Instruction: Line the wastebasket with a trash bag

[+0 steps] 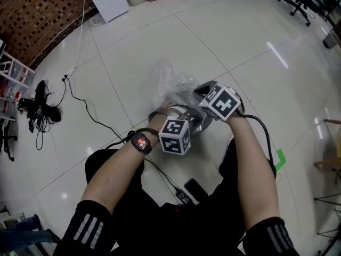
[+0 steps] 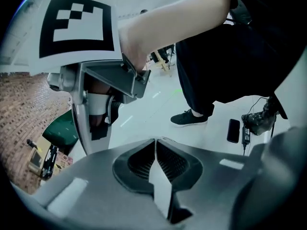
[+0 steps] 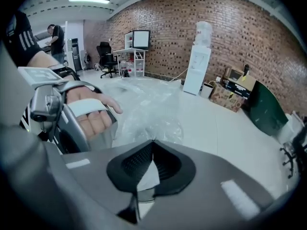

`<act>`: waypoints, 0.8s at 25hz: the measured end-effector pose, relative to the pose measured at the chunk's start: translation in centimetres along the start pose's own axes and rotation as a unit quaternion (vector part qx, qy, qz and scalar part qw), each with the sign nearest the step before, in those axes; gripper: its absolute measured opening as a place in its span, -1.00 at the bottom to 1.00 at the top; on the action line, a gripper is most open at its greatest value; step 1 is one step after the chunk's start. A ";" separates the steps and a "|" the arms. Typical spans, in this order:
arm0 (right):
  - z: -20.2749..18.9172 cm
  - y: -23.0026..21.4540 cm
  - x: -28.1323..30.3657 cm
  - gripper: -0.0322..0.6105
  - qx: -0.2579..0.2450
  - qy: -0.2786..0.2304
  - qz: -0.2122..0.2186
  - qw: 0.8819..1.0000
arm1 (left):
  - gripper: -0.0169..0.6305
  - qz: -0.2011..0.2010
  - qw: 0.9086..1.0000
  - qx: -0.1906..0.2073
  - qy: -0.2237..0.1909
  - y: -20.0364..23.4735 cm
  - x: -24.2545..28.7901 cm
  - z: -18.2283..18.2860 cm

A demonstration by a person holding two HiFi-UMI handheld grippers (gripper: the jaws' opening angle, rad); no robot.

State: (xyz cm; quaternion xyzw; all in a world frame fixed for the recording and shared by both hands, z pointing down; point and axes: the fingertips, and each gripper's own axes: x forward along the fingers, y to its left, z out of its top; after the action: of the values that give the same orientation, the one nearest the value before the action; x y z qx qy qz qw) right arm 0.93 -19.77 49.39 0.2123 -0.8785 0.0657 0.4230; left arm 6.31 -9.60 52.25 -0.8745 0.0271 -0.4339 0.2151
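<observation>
Head view puts the crumpled trash bag [image 1: 173,85] just ahead of both grippers. The left gripper [image 2: 155,146] and right gripper [image 3: 152,145] have jaws pressed together; the right perhaps nips film. A slight pinch could drop it.

Clear crinkled plastic trash bag [image 1: 171,85]: see-through, whitish glints.
Left gripper [image 2: 156,141]: grey body, black ribbed pads, white cube with black squares.
Right gripper [image 3: 152,142]: same grey and black.
Glossy tiled floor [image 1: 224,41]: white, thin dark joints.
Brick wall [image 3: 249,37]: red-brown, pale mortar.
Wristwatch [image 1: 141,142]: black strap, red-orange face.
Sleeves [image 1: 88,225]: black, white stripes.
</observation>
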 end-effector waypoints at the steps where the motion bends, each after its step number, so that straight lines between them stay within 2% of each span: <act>1: 0.0 -0.1 0.1 -0.87 0.002 0.000 -0.002 1.000 | -0.90 -0.001 1.000 -0.001 -0.001 0.1 -0.1 0.0; 5: 0.4 -0.5 0.0 -0.87 -0.002 -0.005 -0.012 1.000 | -0.65 0.002 1.000 -0.008 -0.019 0.5 -1.0 0.6; 8: 0.6 -1.1 -0.4 -0.87 0.000 -0.009 -0.022 1.000 | -0.58 0.010 0.999 -0.017 -0.042 1.3 -2.3 1.7; 10: 0.5 -1.3 -0.7 -0.87 0.006 -0.008 -0.025 1.000 | -0.57 0.020 0.997 -0.037 -0.066 2.3 -3.4 2.6; 13: 0.3 -1.6 -0.9 -0.87 0.008 -0.008 -0.027 1.000 | -0.57 0.030 0.989 -0.082 -0.120 3.6 -5.2 4.3; 16: 0.5 -2.0 -1.7 -0.88 0.018 -0.017 -0.030 0.999 | -0.55 0.034 0.974 -0.147 -0.171 5.4 -7.4 5.2; 18: 0.4 -2.5 -2.2 -0.88 0.020 -0.013 -0.037 0.999 | -0.55 0.053 0.968 -0.168 -0.181 7.0 -8.7 4.6; 20: -0.5 -2.7 -2.1 -0.88 0.022 0.000 -0.038 0.999 | -0.55 0.079 0.967 -0.176 -0.169 8.6 -10.0 3.1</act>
State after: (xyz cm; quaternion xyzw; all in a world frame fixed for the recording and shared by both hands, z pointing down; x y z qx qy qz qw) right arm 3.61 -21.43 47.85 0.2550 -0.8680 0.0689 0.4205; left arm 3.71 -13.93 39.71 -0.9543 0.1351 -0.2499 0.0925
